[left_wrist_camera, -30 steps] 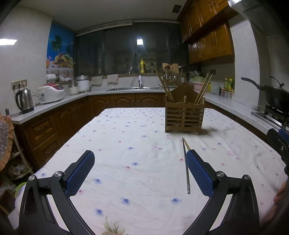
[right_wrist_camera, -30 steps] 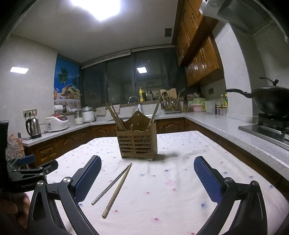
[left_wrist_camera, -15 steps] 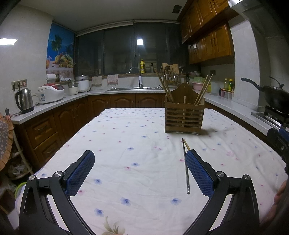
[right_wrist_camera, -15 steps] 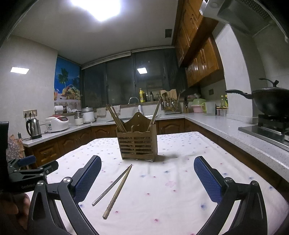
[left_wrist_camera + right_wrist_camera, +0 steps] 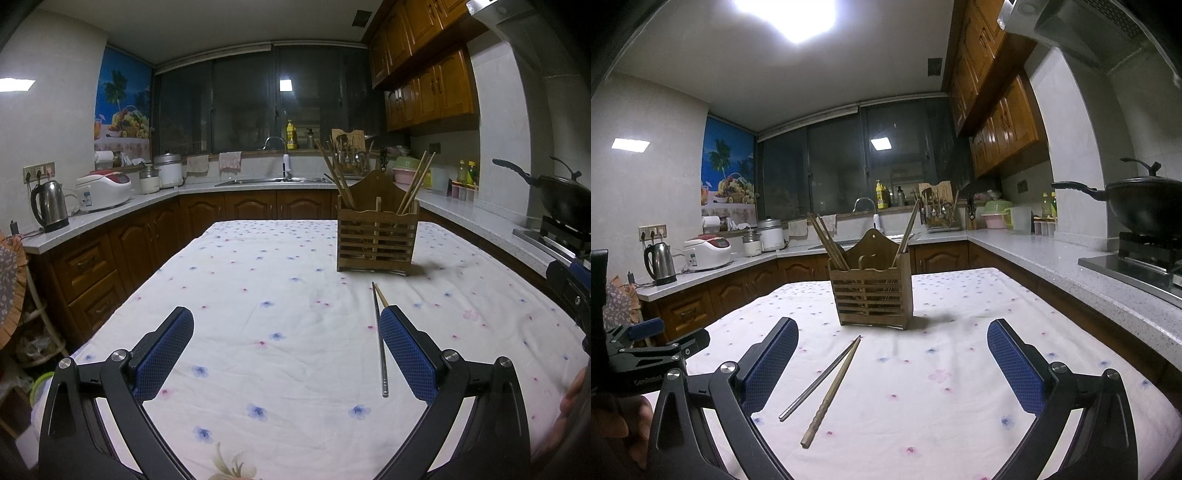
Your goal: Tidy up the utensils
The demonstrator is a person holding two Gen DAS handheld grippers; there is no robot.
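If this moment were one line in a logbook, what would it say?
left gripper: open, empty | right gripper: open, empty | metal chopstick, wooden chopstick: lying on tablecloth | wooden holder: upright beyond

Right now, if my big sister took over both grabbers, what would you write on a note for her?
Left gripper: open, holding nothing, above the tablecloth.
Right gripper: open, holding nothing.
Wooden holder stands upright on the cloth with chopsticks already in both sides.
Two loose sticks lie in front of it, tips nearly together: a metal chopstick and a wooden chopstick.
Done: some sticks are in the holder.
Left: pick up those two and drop them in, probably with the right gripper, since they lie between its fingers.
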